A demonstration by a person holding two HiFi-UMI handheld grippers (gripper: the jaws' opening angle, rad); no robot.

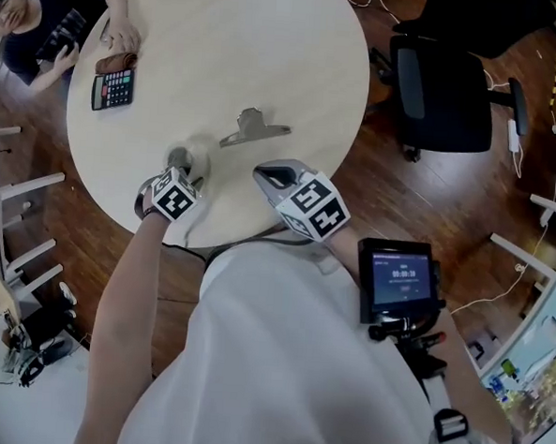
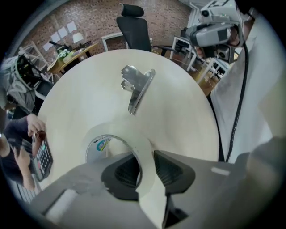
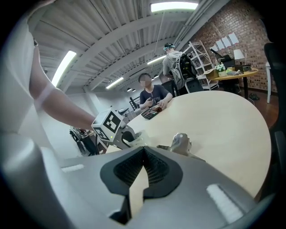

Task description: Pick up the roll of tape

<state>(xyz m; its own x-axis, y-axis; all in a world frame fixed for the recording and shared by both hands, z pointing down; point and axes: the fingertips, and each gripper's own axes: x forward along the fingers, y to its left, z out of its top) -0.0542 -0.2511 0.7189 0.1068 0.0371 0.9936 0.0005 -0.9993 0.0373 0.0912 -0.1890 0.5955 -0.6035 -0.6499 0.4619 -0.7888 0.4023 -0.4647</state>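
task thing: a pale, translucent roll of tape (image 2: 145, 152) with a blue-and-green label inside its core lies flat on the round cream-coloured table (image 2: 178, 112). it is close to the edge nearest the person who holds the grippers.
left gripper: the grey left gripper (image 2: 143, 167) points straight down onto the roll. one dark ribbed pad is inside the ring and the other outside, and the two pinch the ring's wall between them.
right gripper: the grey right gripper (image 3: 143, 150) hangs over the near table edge, tilted downward, to the right of the roll in the head view. its pads are pressed together at the tips with nothing between them.
grippers together: they are near one another and not touching. only the left one is on the roll.
clip: a silver metal bulldog clip (image 1: 251, 130) lies on the table beyond both grippers, apart from the roll.
far side of the table: a seated person in a dark top (image 1: 46, 24) has one hand at the table edge by a black calculator (image 1: 112, 89). a small brown object touches the calculator's far end, and i cannot tell what it is.
beside the table: a black office chair (image 1: 445, 95) stands on the dark wooden floor (image 1: 430, 197) to the right.
on the chest: a black device with a small lit screen (image 1: 401, 280) sits against the white shirt.
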